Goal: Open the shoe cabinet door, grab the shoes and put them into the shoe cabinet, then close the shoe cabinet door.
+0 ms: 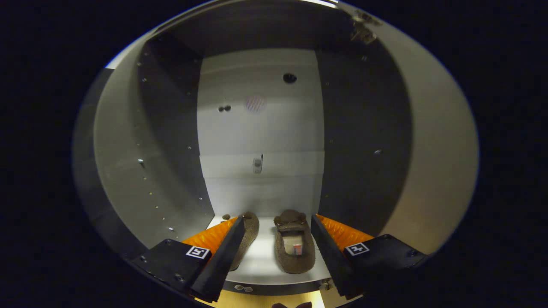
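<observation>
The two brown shoes (282, 241) lie side by side on the pale bottom shelf (263, 261) of the shoe cabinet (257, 141), toes toward the back wall. The right one (294, 246) shows whole, its opening facing me with something small and pale inside that I cannot make out. The left one (247, 239) is partly hidden behind my left finger. My gripper (278, 222) is spread wide and holds nothing; both shoes sit in the gap between my fingers (222, 252), and I cannot tell whether either finger touches them. Around the shoes the cabinet is open to me: a light back panel (261, 128) with a dark round hole (290, 78) high up, two small dark spots further left, and a small metal fitting (257, 164) lower down at the middle. Dark side walls (359, 149) with rows of small pegs or holes stand on either side. Up at the top right a metal hinge (364, 30) is fixed. Below the shelf's front edge a strip of yellowish floor (265, 299) shows
</observation>
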`<state>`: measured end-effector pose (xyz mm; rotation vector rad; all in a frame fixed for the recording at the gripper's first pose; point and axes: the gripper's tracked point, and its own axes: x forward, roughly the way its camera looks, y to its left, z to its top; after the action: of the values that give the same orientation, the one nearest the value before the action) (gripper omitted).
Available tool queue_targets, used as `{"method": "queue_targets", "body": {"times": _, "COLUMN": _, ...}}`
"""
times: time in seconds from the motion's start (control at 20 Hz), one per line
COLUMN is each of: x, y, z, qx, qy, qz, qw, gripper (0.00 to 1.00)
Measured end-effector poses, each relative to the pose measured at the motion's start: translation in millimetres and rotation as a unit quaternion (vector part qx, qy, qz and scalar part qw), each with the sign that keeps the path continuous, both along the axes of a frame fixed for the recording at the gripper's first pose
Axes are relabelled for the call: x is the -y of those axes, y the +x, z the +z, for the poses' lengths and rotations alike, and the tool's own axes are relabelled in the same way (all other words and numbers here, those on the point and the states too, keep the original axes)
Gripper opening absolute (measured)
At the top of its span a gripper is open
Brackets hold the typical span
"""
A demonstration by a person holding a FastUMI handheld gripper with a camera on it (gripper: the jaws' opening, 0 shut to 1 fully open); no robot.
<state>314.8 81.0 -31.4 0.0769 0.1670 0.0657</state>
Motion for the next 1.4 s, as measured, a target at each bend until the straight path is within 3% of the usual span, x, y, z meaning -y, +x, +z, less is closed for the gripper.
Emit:
{"method": "queue_targets", "body": {"times": 0.5, "x": 13.1, "y": -202.7, "z": 71.5, "qx": 0.126, "qy": -0.008, "qz": -0.004, "qw": 0.992, "gripper": 0.98}}
{"method": "queue_targets", "body": {"times": 0.75, "x": 38.8, "y": -278.9, "z": 94.6, "qx": 0.166, "qy": -0.025, "qz": -0.015, "qw": 0.986, "gripper": 0.97}}
{"method": "queue_targets", "body": {"times": 1.4, "x": 155.4, "y": -383.6, "z": 69.8, "qx": 0.076, "qy": -0.003, "qz": -0.029, "qw": 0.997, "gripper": 0.96}}
